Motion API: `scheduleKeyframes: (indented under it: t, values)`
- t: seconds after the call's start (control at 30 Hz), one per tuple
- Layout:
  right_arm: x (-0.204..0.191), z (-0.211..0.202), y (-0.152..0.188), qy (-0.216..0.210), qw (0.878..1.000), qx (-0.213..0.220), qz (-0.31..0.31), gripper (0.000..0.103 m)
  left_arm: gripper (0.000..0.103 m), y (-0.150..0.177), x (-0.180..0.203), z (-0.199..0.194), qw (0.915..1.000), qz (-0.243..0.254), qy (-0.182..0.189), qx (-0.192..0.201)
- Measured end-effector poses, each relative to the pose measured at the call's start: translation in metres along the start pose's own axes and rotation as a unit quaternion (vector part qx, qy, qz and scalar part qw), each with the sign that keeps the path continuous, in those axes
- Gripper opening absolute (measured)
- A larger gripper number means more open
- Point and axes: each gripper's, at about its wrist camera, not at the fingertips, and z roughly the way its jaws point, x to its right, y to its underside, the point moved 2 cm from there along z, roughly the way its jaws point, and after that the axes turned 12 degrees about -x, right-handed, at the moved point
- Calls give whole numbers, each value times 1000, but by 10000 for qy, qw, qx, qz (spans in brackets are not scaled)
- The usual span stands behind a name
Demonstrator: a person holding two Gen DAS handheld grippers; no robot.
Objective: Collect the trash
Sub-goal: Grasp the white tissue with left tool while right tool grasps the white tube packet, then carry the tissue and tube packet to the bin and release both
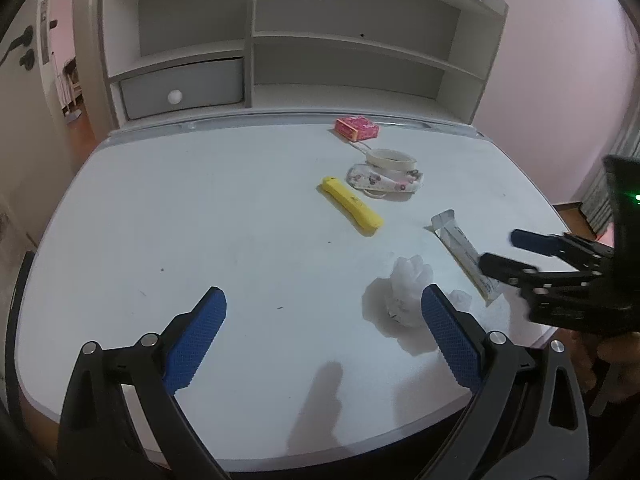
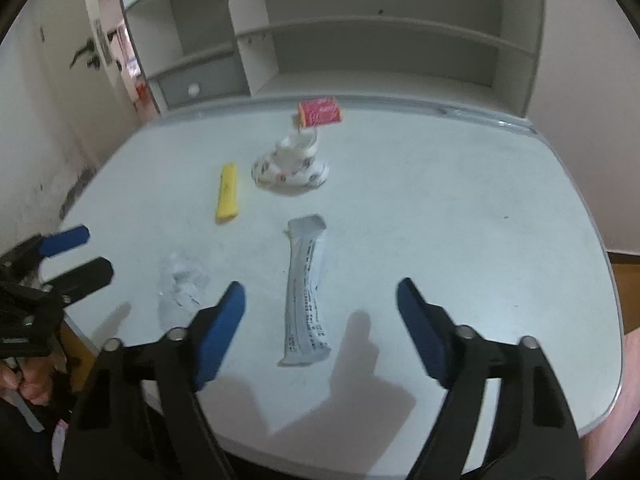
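Note:
A crumpled white tissue [image 1: 406, 292] lies on the pale desk [image 1: 200, 220], just left of my left gripper's right finger; it also shows in the right wrist view [image 2: 182, 288]. A long grey-white wrapper [image 1: 466, 254] lies beside it, and in the right wrist view the wrapper [image 2: 306, 288] lies ahead between my open right fingers. My left gripper [image 1: 324, 304] is open and empty above the desk's front. My right gripper [image 2: 320, 296] is open and empty; it shows at the right of the left wrist view [image 1: 498, 248].
A yellow bar-shaped object [image 1: 352, 205], a patterned face mask [image 1: 384, 180] with a tape roll [image 1: 392, 159] on it, and a pink box [image 1: 357, 126] lie further back. A white shelf unit [image 1: 280, 48] with a grey drawer stands at the desk's back edge.

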Motion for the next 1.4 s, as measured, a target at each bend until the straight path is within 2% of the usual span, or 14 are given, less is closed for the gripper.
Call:
scheduleKeyframes:
  t: [0.1, 0.2, 0.23, 0.27, 0.5, 0.63, 0.77, 0.83, 0.87, 0.93, 1.03, 1.23, 1.33, 1.4]
  values:
    - [-1, 7, -1, 58, 9999, -91, -103, 56, 95, 8, 15, 0, 9996, 264, 8, 20]
    - [-1, 12, 0, 79, 9996, -163, -211, 39, 95, 11, 27, 3, 9987, 511, -35, 41]
    - [-3, 12, 2, 118, 9994, -139, -282, 24, 95, 11, 31, 4, 9983, 581, -43, 37]
    - [-2, 10, 4, 165, 9993, -116, -310, 17, 95, 12, 36, 6, 9977, 669, -46, 23]
    - [21, -15, 14, 149, 9999, 82, 6, 17, 95, 16, 59, 22, 9948, 1010, 8, -108]
    - [31, -22, 21, 176, 9997, 122, 145, 17, 95, 11, 61, 34, 9953, 949, 43, -175]
    - [39, -28, 30, 222, 9993, 143, 255, 17, 94, 7, 59, 44, 9956, 888, -89, -274]
    - [45, -32, 36, 251, 9990, 159, 343, 17, 75, 5, 58, 47, 9959, 846, 5, -336]
    - [49, -34, 39, 265, 9987, 170, 399, 17, 57, 4, 60, 50, 9955, 856, 40, -408]
    - [61, -41, 46, 306, 9977, 212, 558, 17, 52, 3, 64, 49, 9953, 892, -15, -386]
    - [88, -55, 62, 422, 9943, 300, 934, 17, 50, 1, 77, 48, 9943, 946, 227, -431]
    - [166, -88, 119, 767, 9752, 458, 2026, 17, 50, -9, 149, 40, 9867, 1499, 602, -184]
    - [208, -105, 160, 1013, 9591, 496, 2598, 17, 50, -5, 208, 39, 9759, 2000, 860, -141]
    - [235, -114, 189, 1129, 9461, 492, 2994, 17, 50, 5, 258, 39, 9645, 2394, 1106, -133]
